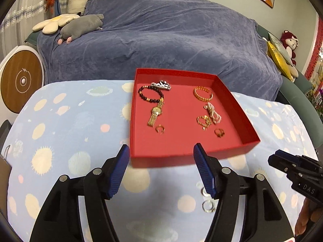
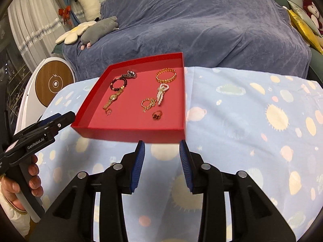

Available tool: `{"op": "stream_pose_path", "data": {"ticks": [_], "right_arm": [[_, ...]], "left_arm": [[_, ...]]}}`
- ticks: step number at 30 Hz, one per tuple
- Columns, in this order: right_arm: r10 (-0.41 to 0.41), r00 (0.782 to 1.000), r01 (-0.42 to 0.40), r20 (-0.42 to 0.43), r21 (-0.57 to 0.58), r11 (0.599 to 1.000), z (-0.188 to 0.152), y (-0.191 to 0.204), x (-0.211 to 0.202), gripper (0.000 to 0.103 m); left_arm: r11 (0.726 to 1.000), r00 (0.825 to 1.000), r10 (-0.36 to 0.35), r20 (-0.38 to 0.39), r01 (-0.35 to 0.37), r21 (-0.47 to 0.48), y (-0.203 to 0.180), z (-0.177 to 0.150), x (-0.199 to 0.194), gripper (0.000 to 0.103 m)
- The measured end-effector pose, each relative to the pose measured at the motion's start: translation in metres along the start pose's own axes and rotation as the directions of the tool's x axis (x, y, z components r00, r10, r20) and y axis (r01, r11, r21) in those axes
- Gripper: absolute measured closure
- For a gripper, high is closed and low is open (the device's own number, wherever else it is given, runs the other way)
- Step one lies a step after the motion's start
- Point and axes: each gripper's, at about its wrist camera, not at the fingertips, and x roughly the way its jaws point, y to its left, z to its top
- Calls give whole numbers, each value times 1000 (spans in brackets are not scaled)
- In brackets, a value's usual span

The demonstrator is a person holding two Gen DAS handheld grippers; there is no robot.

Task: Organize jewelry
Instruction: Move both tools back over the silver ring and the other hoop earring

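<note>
A table under a patterned blue cloth (image 2: pixel 242 121) stands before a covered sofa (image 2: pixel 201 24). The red tray (image 1: pixel 141 153) holds the jewelry in two columns. Two clear rings (image 1: pixel 208 205) lie loose on the cloth, near the left gripper (image 1: pixel 161 167). Both the left gripper and the right gripper (image 2: pixel 162 161) have fingers apart, empty.

Risk: the small rings may slip or snag the cloth. Open room lies right of the tray.

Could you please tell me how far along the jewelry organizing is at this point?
Mostly done: a watch, bracelets and rings lie in two rows inside the red tray. Nothing is in hand; the left gripper and right gripper are open. Two silver rings remain on the tablecloth.
</note>
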Motion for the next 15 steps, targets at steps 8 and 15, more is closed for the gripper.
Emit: {"op": "stream_pose_path", "data": {"ticks": [8, 15], "right_arm": [[19, 1000, -19, -20, 10, 1000, -22, 8, -7, 69], [4, 999, -5, -54, -14, 1000, -27, 7, 6, 69]], "left_arm": [[997, 994, -79, -78, 79, -8, -30, -55, -2, 40], [993, 991, -64, -117, 75, 95, -64, -75, 21, 40]]}}
